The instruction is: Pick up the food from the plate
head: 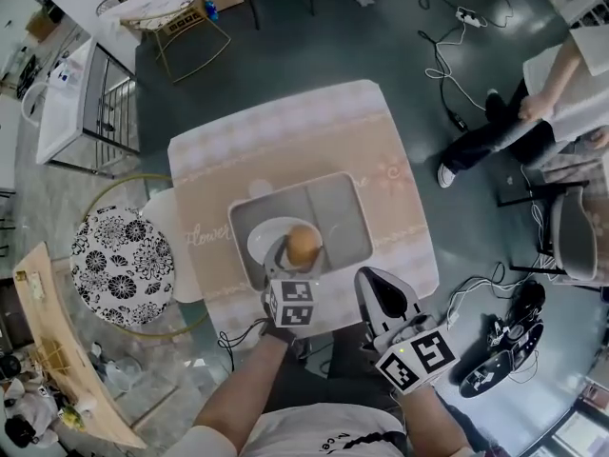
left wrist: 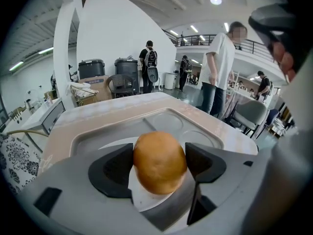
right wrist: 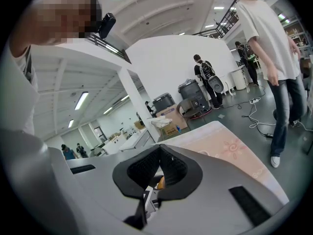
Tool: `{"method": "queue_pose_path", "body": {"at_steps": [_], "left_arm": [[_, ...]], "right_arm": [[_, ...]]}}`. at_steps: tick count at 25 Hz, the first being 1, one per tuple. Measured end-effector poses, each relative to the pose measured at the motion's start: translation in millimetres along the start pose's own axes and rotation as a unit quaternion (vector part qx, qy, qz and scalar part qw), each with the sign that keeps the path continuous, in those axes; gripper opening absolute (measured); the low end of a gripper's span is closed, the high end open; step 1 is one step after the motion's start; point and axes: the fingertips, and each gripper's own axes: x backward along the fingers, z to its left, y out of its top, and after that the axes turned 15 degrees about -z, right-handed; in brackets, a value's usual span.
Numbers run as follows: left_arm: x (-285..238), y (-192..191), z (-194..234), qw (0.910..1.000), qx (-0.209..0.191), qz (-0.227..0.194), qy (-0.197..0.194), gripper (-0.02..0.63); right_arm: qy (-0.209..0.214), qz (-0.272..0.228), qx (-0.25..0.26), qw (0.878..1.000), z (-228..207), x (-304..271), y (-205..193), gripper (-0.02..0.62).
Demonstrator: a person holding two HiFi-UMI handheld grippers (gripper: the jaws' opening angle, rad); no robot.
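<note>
A round golden-brown bun (head: pixel 303 246) (left wrist: pixel 160 161) rests on a white plate (head: pixel 260 237) (left wrist: pixel 143 200) in the left part of a grey compartment tray (head: pixel 338 212) (left wrist: pixel 164 120). My left gripper (head: pixel 299 257) (left wrist: pixel 160 164) is open around the bun, one dark pad close on each side of it. My right gripper (head: pixel 374 284) (right wrist: pixel 158 150) hangs off the table's near edge to the right of the tray, shut, with nothing held. Through its jaws only a sliver of the bun shows.
The tray sits on a small table (head: pixel 285 131) with a beige patterned cloth. A floral stool (head: pixel 122 265) stands at the left and a wire chair (head: pixel 186 22) beyond. A person (head: pixel 561 89) sits at the right, with cables (head: pixel 447 55) on the floor.
</note>
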Motion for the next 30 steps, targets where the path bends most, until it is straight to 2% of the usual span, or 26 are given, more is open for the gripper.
{"method": "queue_pose_path", "body": {"at_steps": [9,19,30], "left_arm": [[27,48,-8,0.9994,0.008,-0.027,-0.022,0.339],[84,108,-12,0.9977,-0.004,-0.058,-0.036,0.339],[153,206,-28,0.9893,-0.007,-0.131,-0.064,0.339]], "right_arm": [[0.003,-0.005,0.000,1.000,14,-5,16,0.014],[0.013,-0.030,0.018,0.999,49,-6,57,0.014],[0.025,-0.065,0.049,0.996,85,-2,103,0.014]]}}
